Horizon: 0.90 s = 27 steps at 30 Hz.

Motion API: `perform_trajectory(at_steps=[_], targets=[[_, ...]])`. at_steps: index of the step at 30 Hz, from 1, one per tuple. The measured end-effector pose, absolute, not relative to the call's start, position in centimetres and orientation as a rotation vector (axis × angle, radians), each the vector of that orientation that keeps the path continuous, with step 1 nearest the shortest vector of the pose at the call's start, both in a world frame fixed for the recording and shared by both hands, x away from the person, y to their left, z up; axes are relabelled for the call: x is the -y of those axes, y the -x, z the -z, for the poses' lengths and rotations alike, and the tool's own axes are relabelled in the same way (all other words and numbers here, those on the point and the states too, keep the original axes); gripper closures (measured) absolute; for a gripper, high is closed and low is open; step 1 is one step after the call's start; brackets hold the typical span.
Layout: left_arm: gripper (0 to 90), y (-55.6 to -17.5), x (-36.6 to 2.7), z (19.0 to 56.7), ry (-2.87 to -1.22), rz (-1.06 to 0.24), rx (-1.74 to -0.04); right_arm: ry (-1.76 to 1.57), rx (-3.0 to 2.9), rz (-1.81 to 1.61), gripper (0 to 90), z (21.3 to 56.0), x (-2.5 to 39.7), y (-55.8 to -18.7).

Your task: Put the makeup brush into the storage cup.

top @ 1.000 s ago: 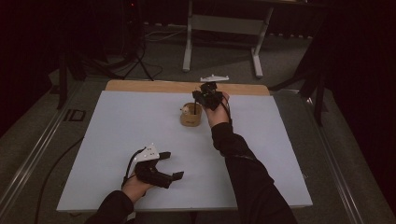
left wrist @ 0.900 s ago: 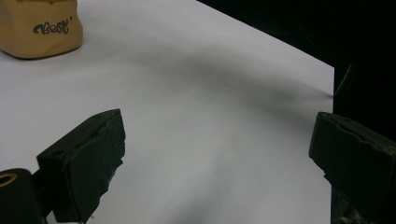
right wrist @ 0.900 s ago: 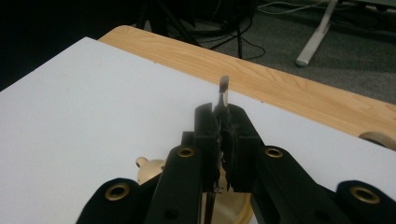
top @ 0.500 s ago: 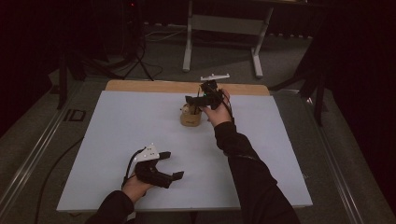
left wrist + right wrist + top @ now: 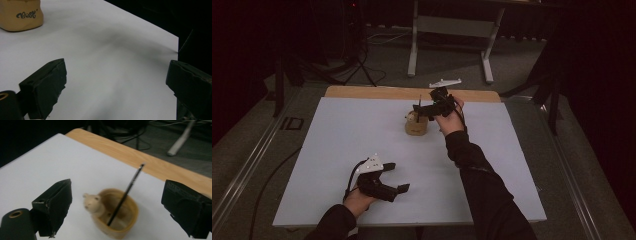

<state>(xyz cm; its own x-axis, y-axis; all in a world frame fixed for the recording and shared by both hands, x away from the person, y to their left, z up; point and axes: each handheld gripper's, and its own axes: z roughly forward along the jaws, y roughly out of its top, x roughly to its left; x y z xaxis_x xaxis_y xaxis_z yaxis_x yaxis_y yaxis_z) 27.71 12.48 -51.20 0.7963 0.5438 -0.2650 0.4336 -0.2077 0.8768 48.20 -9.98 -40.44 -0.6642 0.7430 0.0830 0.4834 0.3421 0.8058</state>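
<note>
At the far middle of the white worktop (image 5: pixel 337 150), the right tool (image 5: pixel 424 111) hovers with jaws wide apart over a tan pen cup (image 5: pixel 117 217) with a small bear figure (image 5: pixel 92 203) on its rim; one black pen (image 5: pixel 125 195) leans inside. A clean withdrawal likely means rising straight, clear of the pen. The left tool (image 5: pixel 393 176), also open and empty, rests well nearer the person. Count: one cup, one pen, two tools.

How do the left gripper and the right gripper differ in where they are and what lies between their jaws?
The left gripper sits low at the near table edge; the right gripper is raised at the far side. Between the left gripper's jaws is bare white table; between the right gripper's, the tan cup with a leaning black pen. Both are open, holding nothing.
</note>
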Motion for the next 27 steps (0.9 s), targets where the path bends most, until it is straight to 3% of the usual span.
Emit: perform_trajectory(at_steps=[27], targets=[[1.4,-27.8,-12.9,50.7,-1.851,-0.142,-0.751,-1.045,-2.309,-1.293,12.8,40.7,12.2,-46.7]])
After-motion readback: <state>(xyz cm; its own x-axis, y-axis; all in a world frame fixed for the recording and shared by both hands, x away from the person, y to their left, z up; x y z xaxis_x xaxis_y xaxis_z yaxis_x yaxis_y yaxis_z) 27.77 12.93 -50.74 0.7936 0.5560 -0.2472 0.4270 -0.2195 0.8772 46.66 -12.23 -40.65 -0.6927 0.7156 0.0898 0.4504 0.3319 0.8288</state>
